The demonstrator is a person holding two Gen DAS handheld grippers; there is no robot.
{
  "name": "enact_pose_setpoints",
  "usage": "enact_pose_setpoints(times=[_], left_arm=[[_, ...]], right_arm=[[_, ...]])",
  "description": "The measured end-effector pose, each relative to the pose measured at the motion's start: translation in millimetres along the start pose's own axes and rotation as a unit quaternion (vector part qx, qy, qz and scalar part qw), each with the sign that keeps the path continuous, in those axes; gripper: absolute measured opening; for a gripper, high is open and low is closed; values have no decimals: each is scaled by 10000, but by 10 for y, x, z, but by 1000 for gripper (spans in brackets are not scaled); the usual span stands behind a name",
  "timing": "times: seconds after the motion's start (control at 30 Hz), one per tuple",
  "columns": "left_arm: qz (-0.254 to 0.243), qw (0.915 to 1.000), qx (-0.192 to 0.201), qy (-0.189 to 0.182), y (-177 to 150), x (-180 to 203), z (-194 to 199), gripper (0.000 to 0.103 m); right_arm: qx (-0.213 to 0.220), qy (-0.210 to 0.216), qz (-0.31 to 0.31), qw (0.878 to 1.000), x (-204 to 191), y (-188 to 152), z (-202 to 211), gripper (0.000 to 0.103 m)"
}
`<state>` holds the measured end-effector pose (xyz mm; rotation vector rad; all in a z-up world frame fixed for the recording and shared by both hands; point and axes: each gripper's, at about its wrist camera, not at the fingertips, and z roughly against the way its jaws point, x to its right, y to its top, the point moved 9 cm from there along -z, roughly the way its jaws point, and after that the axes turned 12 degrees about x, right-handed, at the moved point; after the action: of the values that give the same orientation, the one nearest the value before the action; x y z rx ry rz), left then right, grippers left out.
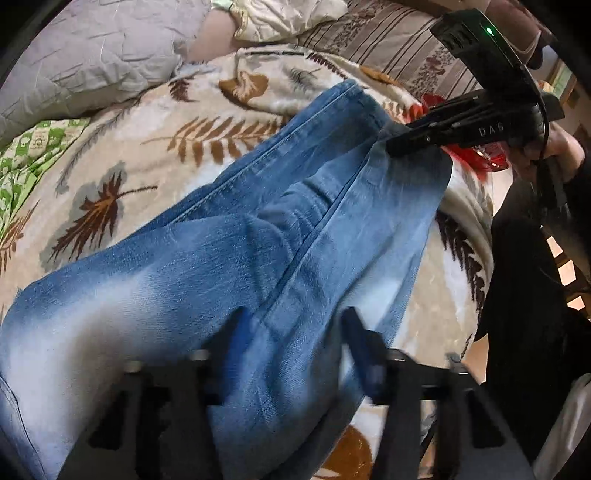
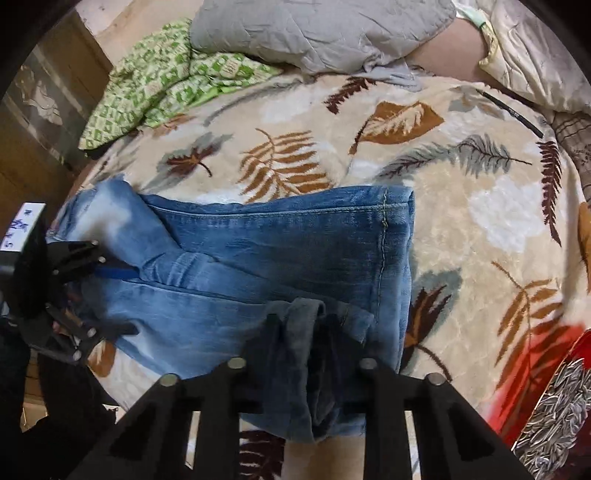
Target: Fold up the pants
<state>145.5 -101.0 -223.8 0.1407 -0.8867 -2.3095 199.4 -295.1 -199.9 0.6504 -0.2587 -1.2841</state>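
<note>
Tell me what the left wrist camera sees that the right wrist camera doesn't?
Only the left wrist view shows the striped bedding and the right gripper from the side, biting the jeans' edge. Only the right wrist view shows the hem, the shiny bag and the left gripper from the side. Both show the jeans, leaf blanket, green cloth and grey pillow.

"DAS" — pale letters on the right tongs [image 1: 397, 142] body.
</note>
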Motion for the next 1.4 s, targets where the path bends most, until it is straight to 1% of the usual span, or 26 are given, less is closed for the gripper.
enact_pose_setpoints(times=[0.03, 0.07, 0.13, 0.17, 0.27, 0.43, 0.5, 0.53, 0.63, 0.67, 0.73, 0.77, 0.8, 0.83, 0.87, 0.9, 0.93, 0.97, 1.0, 1.03, 1.1, 1.17, 1.23, 1.33, 1.4], left_arm=[[-16, 10000, 48, 25, 16, 6, 23, 35], [-58, 9999, 85, 25, 30, 18, 44, 22], [-271, 9993, 247, 90, 72, 85, 131, 12], [-372, 9988, 318, 91, 78, 136, 180, 9], [-661, 9972, 335, 85, 25, 275, 241, 6], [-902, 9946, 482, 157, -142, 501, 345, 5], [-908, 9946, 494, 136, -241, 588, 357, 1], [-908, 9947, 463, 119, -295, 627, 342, 1], [-948, 9949, 264, 229, -489, 657, 235, 1], [-885, 9954, 264, 236, -508, 659, 224, 2], [-683, 9966, 391, 240, -476, 662, 289, 2], [-594, 9969, 459, 238, -444, 656, 339, 6], [-508, 9970, 510, 282, -408, 635, 399, 15], [-433, 9968, 594, 324, -360, 616, 472, 46], [-349, 9962, 743, 303, -302, 608, 556, 76], [-262, 9952, 904, 274, -249, 609, 628, 83], [-120, 9936, 1097, 244, -166, 594, 726, 86], [22, 9920, 1247, 205, -76, 571, 815, 87], [87, 9909, 1331, 188, -18, 557, 863, 87], [137, 9890, 1458, 188, 76, 531, 919, 88], [125, 9872, 1583, 144, 234, 491, 963, 88], [28, 9882, 1531, 48, 390, 452, 894, 88], [-139, 9890, 1461, 166, 506, 381, 776, 88], [-526, 9931, 1034, 148, 617, 316, 461, 88], [-869, 9946, 568, 78, 643, 273, 205, 88]], right_arm=[[51, -2, 86, 9999, -6, -2, 40, 21], [104, -2, 182, 9998, -27, -1, 78, 18], [293, 25, 453, 9985, -102, -1, 213, 16], [383, 58, 588, 9975, -153, -4, 281, 14], [634, 183, 1167, 9910, -337, -89, 506, 12], [593, 209, 1812, 9814, -508, -386, 696, 12], [486, 275, 2009, 9780, -542, -524, 739, 12], [352, 302, 2090, 9768, -546, -615, 739, 12], [-38, 318, 2191, 9752, -527, -863, 672, 12], [-101, 314, 2149, 9761, -510, -918, 654, 12], [-149, 324, 2027, 9786, -486, -967, 652, 12], [-100, 282, 1962, 9801, -474, -973, 676, 12], [-63, 282, 1845, 9824, -449, -965, 710, 12], [-92, 340, 1715, 9846, -421, -962, 750, 14], [-61, 331, 1654, 9857, -398, -942, 788, 18], [3, 304, 1574, 9871, -360, -900, 839, 22], [17, 292, 1505, 9882, -325, -872, 868, 41], [47, 252, 1407, 9897, -275, -828, 899, 73], [128, 208, 1341, 9907, -258, -773, 921, 82], [296, 211, 1234, 9917, -236, -701, 957, 83], [420, 355, 955, 9939, -211, -602, 978, 83], [575, 392, 682, 9952, -170, -504, 985, 83], [701, 372, 523, 9955, -174, -406, 920, 83], [729, 336, 340, 9962, -150, -297, 751, 83], [700, 358, 184, 9967, -127, -246, 613, 82]])
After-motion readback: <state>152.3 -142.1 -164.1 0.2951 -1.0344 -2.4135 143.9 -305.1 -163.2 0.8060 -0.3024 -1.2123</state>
